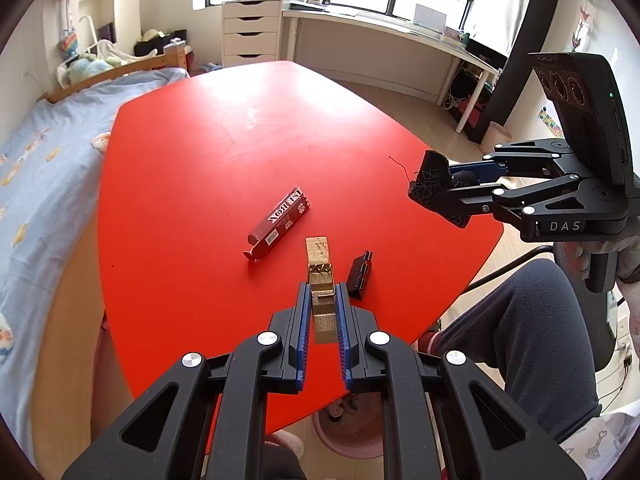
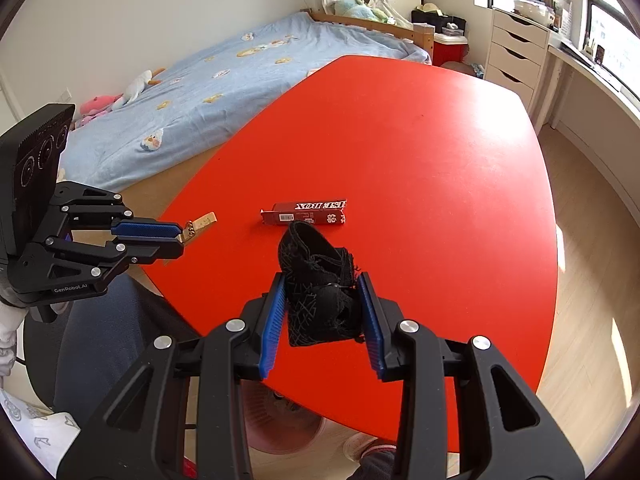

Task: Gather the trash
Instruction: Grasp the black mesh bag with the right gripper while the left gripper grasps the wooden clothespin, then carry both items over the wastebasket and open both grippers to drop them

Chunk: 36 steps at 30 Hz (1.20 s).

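My left gripper point(image 1: 323, 289) is shut on a gold-brown packet point(image 1: 319, 256) and holds it over the near part of the red table point(image 1: 224, 148); the packet also shows in the right wrist view point(image 2: 202, 222). My right gripper point(image 2: 322, 280) is shut on a crumpled black cloth point(image 2: 320, 292), held above the table's near edge. In the left wrist view the right gripper point(image 1: 434, 192) with the cloth point(image 1: 430, 178) is off the table's right edge. A dark red box point(image 1: 280, 222) lies on the table, also in the right wrist view point(image 2: 308, 213). A small black piece point(image 1: 361, 276) lies to the right of my left fingers.
A pink bin point(image 2: 276, 420) stands on the floor under the table's near edge, also in the left wrist view point(image 1: 350, 432). A bed point(image 2: 208, 92) lies along the table's left side. A white desk point(image 1: 380, 26) and drawers point(image 1: 250, 32) stand by the window. The person's leg point(image 1: 520, 332) is at right.
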### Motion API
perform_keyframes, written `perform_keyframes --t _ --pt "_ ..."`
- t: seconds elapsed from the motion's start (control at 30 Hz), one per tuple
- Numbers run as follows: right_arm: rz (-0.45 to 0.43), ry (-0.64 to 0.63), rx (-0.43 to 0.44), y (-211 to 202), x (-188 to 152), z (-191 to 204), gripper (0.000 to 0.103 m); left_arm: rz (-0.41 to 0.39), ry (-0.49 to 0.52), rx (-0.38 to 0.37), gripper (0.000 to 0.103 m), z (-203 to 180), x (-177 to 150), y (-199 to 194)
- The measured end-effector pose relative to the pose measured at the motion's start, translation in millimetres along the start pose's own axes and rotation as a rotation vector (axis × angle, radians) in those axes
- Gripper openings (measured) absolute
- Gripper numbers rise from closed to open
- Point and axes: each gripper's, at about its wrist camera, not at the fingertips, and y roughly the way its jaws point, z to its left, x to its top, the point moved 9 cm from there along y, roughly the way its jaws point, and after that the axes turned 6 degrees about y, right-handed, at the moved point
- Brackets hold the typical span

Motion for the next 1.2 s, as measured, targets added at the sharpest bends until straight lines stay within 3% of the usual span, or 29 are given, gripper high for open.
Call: perform_keyframes --t 0.5,0.9,1.2 --pt "-0.055 -0.002 0.016 -60 -64 44 0.036 -0.048 -0.001 -0.005 0.012 -44 -29 -39" --pt "0.028 0.018 0.042 -54 -124 66 0.036 -0.014 -0.023 -0.054 0.012 -75 -63 -36" --pt "0.069 0.027 0.061 -44 -142 70 0.036 0.028 -0.023 -0.081 0.012 -85 -84 -28"
